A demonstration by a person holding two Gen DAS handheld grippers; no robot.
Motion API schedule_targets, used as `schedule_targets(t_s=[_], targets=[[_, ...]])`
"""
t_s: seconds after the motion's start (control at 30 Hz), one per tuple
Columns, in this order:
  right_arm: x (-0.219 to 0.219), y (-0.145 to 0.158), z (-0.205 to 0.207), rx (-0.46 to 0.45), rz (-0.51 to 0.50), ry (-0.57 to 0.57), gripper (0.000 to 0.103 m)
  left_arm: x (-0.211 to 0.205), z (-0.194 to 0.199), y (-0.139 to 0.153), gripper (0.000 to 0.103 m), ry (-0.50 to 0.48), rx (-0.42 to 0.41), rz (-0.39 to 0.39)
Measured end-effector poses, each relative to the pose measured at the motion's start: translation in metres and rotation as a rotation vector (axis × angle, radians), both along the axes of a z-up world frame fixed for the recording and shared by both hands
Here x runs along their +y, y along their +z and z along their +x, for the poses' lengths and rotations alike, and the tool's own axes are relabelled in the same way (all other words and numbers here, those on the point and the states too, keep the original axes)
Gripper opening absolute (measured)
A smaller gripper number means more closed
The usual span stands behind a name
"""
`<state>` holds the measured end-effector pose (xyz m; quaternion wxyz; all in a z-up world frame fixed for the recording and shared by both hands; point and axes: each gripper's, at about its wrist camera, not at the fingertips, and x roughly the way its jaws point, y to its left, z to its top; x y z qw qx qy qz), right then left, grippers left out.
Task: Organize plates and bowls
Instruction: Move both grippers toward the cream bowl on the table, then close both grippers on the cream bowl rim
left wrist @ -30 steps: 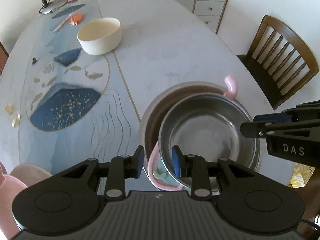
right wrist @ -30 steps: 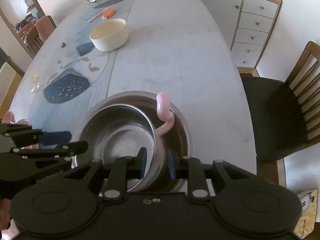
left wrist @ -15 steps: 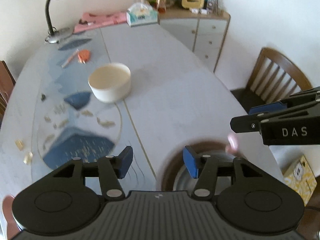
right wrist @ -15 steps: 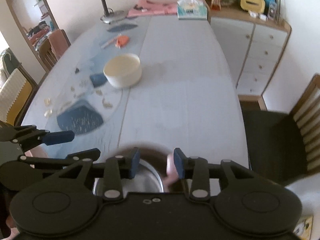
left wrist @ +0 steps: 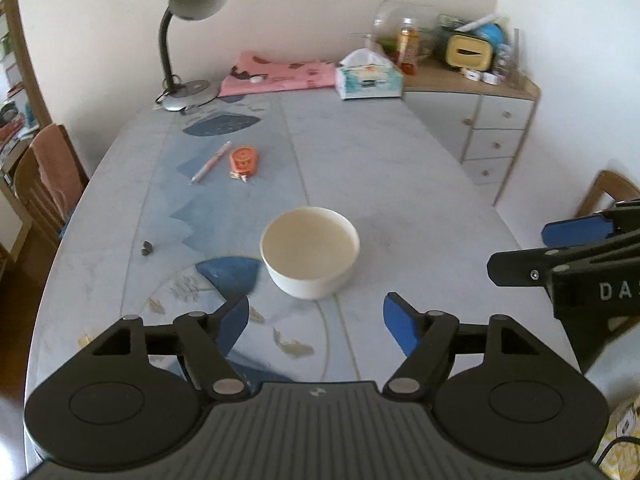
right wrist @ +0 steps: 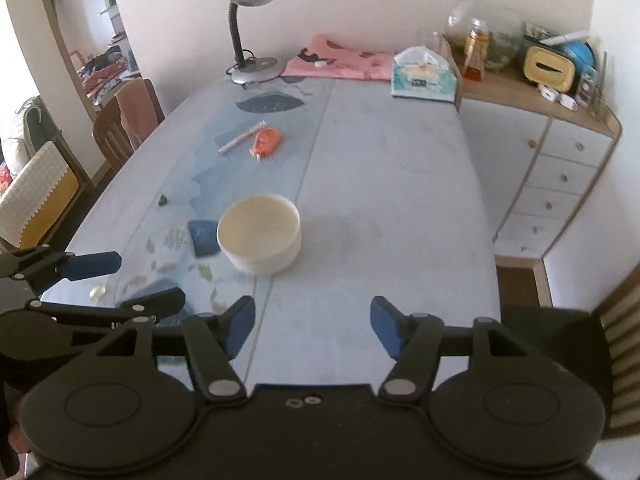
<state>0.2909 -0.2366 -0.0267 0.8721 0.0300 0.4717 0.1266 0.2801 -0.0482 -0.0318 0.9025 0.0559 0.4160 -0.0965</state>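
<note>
Cream bowl (left wrist: pixel 310 252) sits alone mid-bench (left wrist: pixel 400 184), at twelve o'clock of the left claw (left wrist: pixel 316 320); both it and the right claw (right wrist: pixel 312 326) gape empty, seemingly poised to collect it.

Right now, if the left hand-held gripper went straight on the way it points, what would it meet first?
Most likely the cream bowl, which sits ahead between the open left hand-held gripper fingers' line; depth is uncertain.
</note>
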Motion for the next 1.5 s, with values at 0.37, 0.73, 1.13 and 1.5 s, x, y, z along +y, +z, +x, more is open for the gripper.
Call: schedule_targets(t_s=[0.37,0.73,1.13,1.5], targets=[[0.020,-0.041,0.086,0.038,-0.022,0.051,0.086,0.013,0.075,-0.022,0.074,0.132,0.031,0.000],[0.030,-0.092,0.149,0.163,0.014,0.041,0.082,0.027,0.133,-0.067,0.074,0.237,0.182,-0.055],[0.042,-0.130,0.165,0.245,0.041,0.052,0.065,0.032,0.169,-0.099,0.062,0.287,0.249,-0.048],[0.047,-0.137,0.164,0.258,0.042,0.082,0.035,0.025,0.178,-0.114,0.021,0.266,0.289,-0.042]])
